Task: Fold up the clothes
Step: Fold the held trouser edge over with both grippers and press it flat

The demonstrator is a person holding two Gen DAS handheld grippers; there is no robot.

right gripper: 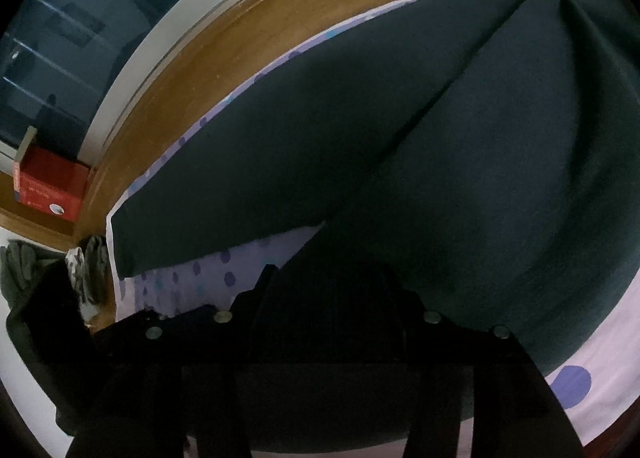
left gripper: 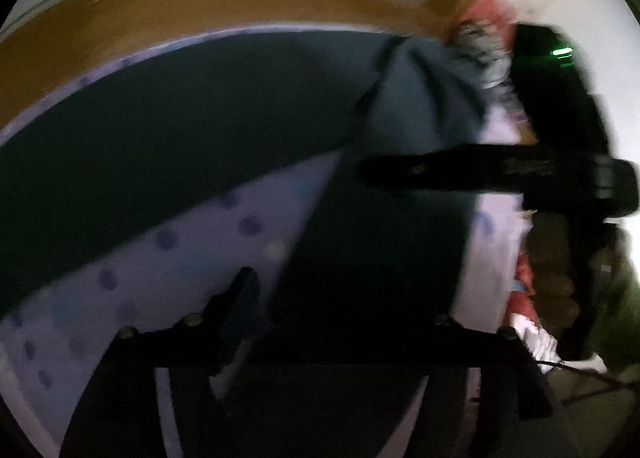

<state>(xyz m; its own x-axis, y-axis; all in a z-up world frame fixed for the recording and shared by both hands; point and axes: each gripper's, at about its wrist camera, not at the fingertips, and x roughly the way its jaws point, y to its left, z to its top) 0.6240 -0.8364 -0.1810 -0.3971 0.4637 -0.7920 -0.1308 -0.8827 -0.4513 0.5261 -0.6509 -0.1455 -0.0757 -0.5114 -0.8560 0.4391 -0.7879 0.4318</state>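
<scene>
Left tongs (left gripper: 336,298): I read them as spread; one dark finger shows at the near left, the other is lost against the cloth. The picture is dim and smeared, and I see nothing pinched.

Right tongs (right gripper: 328,290): their tips sit low over the near edge of the cloth, black on black. I cannot tell how the jaws stand or whether cloth is caught.

Dark garment (right gripper: 360,138): the task's thing, lying flat on the bed directly under and beyond both tongs. It spreads toward the far side in two long panels that part near me, like trouser legs. A straight folded edge runs diagonally from near centre to far right.

Why it lies so: I judge it was spread flat so one panel can be laid over the other.

Bedsheet (right gripper: 572,382): pale lilac with purple dots, bare between the panels and at the near right.

Wooden bed frame (right gripper: 224,30): curves along the far edge.

Red box (right gripper: 52,186): on a shelf, far left.

Loose clothes (left gripper: 484,54): bunched at the far right corner, probably awaiting folding.
</scene>
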